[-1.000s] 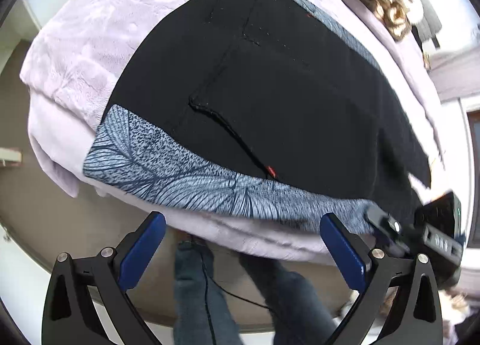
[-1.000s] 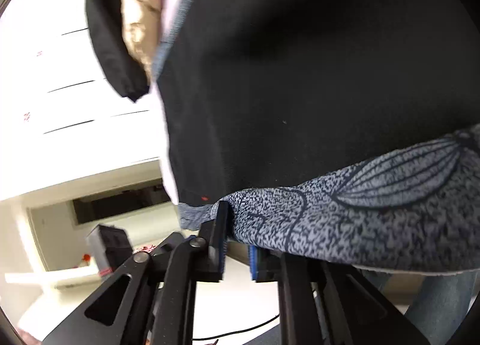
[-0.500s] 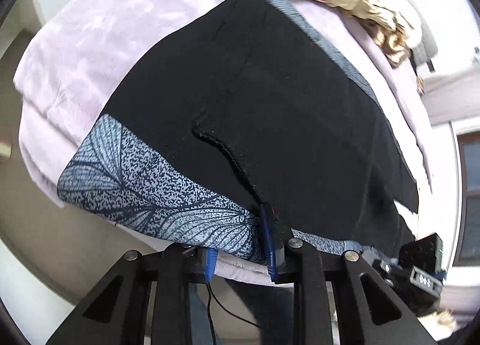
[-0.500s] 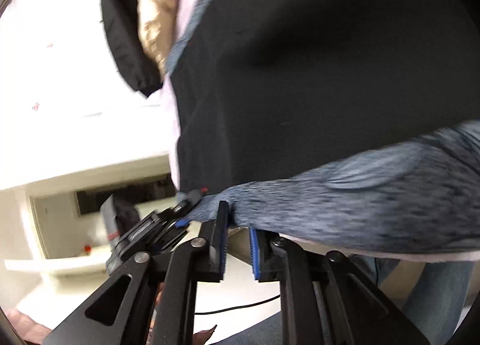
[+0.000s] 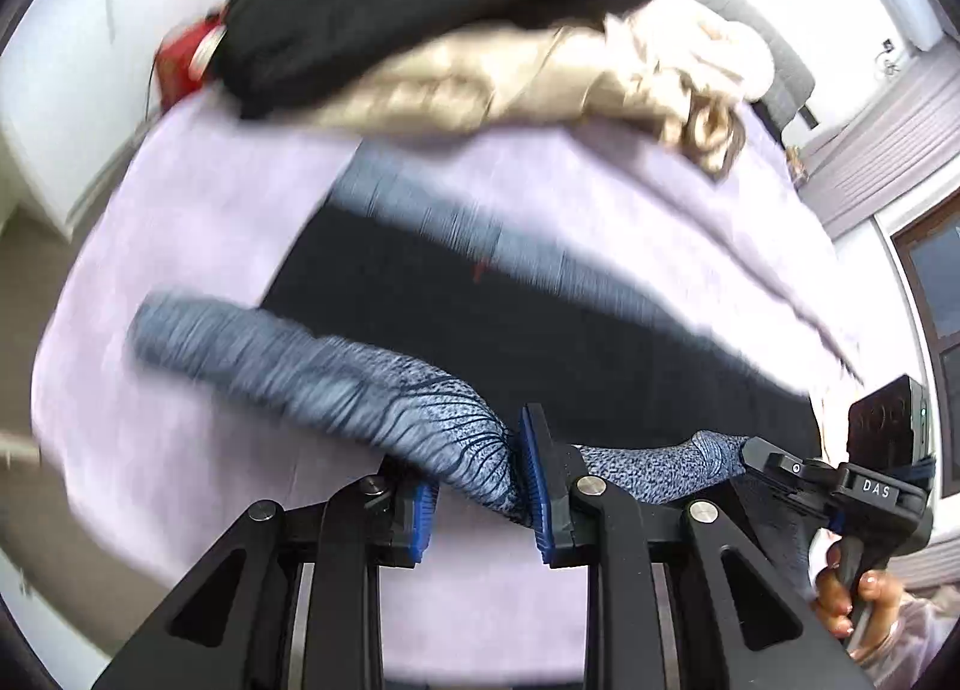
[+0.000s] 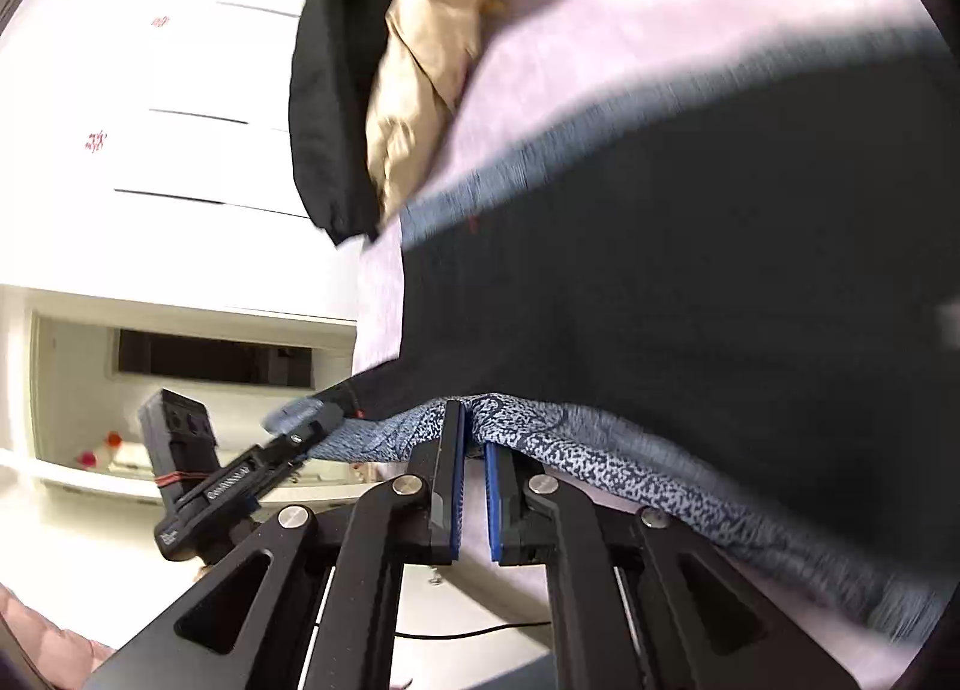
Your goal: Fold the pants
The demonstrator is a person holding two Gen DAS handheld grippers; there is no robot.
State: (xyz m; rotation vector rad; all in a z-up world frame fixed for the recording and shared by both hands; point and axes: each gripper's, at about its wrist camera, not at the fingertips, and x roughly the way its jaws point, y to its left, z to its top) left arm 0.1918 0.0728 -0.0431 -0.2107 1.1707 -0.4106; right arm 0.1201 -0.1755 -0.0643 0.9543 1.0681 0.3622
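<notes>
Pants pinched at the patterned band, both jaws

Pants (image 5: 540,330), black with a blue patterned waistband, hang from my two grips over the lilac blanket (image 5: 198,198). My left gripper (image 5: 477,486) clamps a bunched roll of the band; my right gripper (image 6: 474,438) is pressed tight on the band's edge. A hand (image 5: 852,594) on the right gripper's handle shows low at the left view's right edge. Beyond the black cloth, blurred, a beige garment (image 5: 480,84) and a black garment (image 5: 390,0) are heaped at the blanket's far end, beside a red object (image 5: 186,57).
</notes>
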